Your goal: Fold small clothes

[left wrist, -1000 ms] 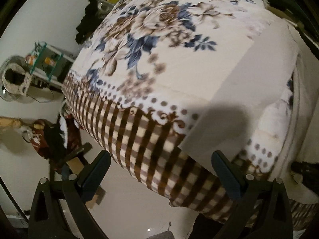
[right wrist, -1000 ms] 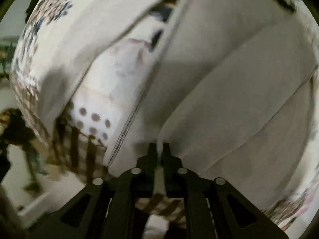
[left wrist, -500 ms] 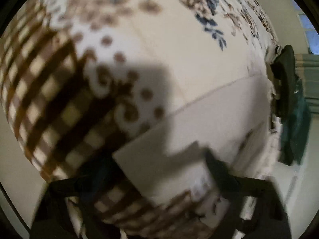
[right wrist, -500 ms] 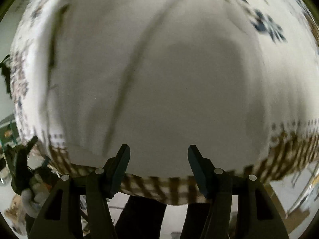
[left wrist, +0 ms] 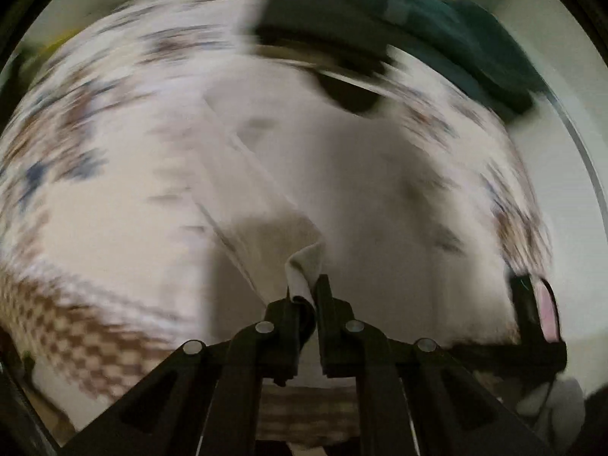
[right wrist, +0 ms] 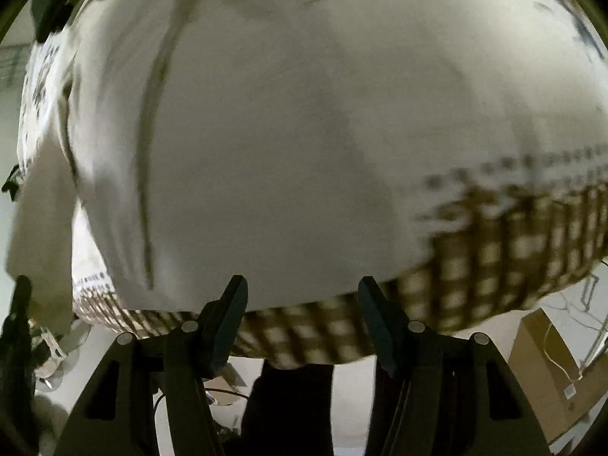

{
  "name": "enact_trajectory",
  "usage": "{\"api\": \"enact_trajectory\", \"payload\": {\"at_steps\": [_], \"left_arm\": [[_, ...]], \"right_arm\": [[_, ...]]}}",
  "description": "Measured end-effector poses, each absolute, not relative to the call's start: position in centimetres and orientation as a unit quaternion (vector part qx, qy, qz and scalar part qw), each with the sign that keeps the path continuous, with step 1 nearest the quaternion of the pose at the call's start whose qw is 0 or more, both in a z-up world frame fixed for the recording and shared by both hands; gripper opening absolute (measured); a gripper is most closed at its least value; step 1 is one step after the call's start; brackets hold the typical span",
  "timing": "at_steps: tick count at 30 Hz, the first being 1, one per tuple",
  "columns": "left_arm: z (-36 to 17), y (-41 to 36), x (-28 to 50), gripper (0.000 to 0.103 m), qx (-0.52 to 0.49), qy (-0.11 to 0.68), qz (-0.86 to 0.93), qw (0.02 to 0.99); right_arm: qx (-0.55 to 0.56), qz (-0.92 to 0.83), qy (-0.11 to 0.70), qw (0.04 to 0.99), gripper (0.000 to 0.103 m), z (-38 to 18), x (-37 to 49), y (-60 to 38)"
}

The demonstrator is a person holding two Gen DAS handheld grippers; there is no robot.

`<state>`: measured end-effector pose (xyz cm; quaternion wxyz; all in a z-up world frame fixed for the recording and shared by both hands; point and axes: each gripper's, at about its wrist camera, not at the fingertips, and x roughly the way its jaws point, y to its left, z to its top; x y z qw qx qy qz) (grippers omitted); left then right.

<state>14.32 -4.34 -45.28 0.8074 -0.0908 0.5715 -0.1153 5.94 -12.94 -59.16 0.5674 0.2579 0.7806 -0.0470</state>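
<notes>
A bunched corner of the white garment (left wrist: 304, 266) is pinched between the closed jaws of the left gripper (left wrist: 306, 296). The right gripper (right wrist: 302, 300) is held with its jaws spread apart — nothing is gripped between them. Beyond both, the garment is spread over the floral blanket (right wrist: 513, 235); farther off, dark and teal clothes (left wrist: 437, 38) are blurred.

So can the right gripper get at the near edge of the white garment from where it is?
Probably yes: the right gripper is open, and the white garment lies just ahead with nothing between.
</notes>
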Motion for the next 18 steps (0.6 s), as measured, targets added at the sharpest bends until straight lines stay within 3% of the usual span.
{"api": "enact_trajectory", "payload": {"at_steps": [7,9,10,11,12,13,18], "left_arm": [[-51.6,-15.9,13.4,0.01,-0.017,0.639,-0.176,0.748],[-53.1,-16.2,13.3,0.02,-0.003,0.666,-0.149,0.731],[-53.5,-15.5,13.5,0.029,-0.008,0.67,-0.145,0.728],[-53.6,-14.9,13.5,0.05,-0.012,0.673,-0.134,0.727],[-53.4,-13.9,13.6,0.063,-0.02,0.675,-0.122,0.728],[-53.0,-13.0,13.6,0.088,-0.03,0.675,-0.116,0.728],[-52.3,-3.9,14.0,0.092,-0.05,0.665,-0.019,0.745]], "right_arm": [[0.272,-0.055,0.781,0.559,0.062,-55.5,4.1,-24.1],[0.291,-0.042,0.78,0.552,0.062,-54.7,3.5,-27.0],[0.301,-0.035,0.779,0.549,0.062,-54.4,3.3,-28.3],[0.304,-0.03,0.777,0.55,0.062,-54.2,3.2,-29.2],[0.309,-0.022,0.775,0.551,0.062,-54.0,3.3,-30.1],[0.31,-0.014,0.772,0.554,0.062,-53.7,3.4,-30.6],[0.316,0.009,0.761,0.567,0.062,-53.9,4.4,-33.0]]}}
